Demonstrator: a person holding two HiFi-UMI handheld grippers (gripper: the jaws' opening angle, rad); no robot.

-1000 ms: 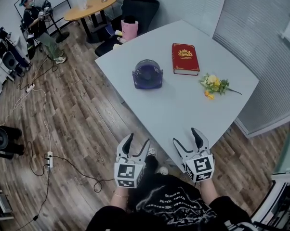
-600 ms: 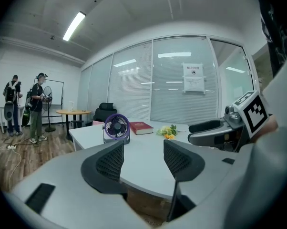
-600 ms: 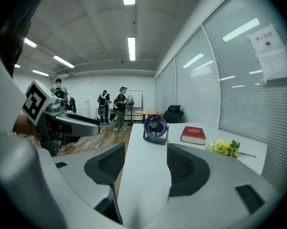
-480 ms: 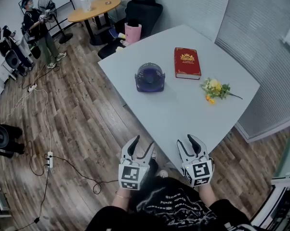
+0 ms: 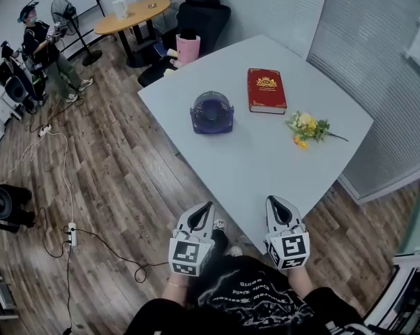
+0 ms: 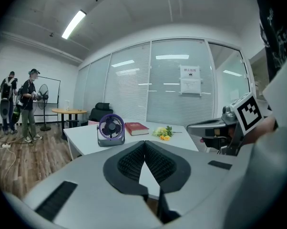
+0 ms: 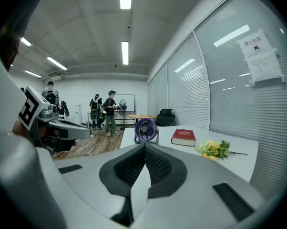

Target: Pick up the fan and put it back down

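Note:
A small purple desk fan (image 5: 212, 112) stands upright on the grey table (image 5: 252, 166), near its left edge; it also shows as the fan (image 6: 110, 130) and the fan (image 7: 146, 129) far ahead of each gripper. My left gripper (image 5: 208, 205) hangs off the table's near corner, shut with nothing in it, its tips (image 6: 144, 143) pressed together. My right gripper (image 5: 275, 200) sits over the table's near edge, also shut and empty, tips (image 7: 144, 145) meeting. Both are well short of the fan.
A red book (image 5: 266, 90) lies right of the fan, and a yellow flower sprig (image 5: 308, 127) lies nearer the right edge. Behind the table stand a black office chair (image 5: 204, 14), a pink bin (image 5: 188, 46) and a round wooden table (image 5: 130, 15). People (image 5: 39, 47) stand at far left; cables (image 5: 63, 187) cross the floor.
Both grippers have gone from wide open to shut, with nothing between the jaws. They have stayed near the table's front corner. The fan has not moved.

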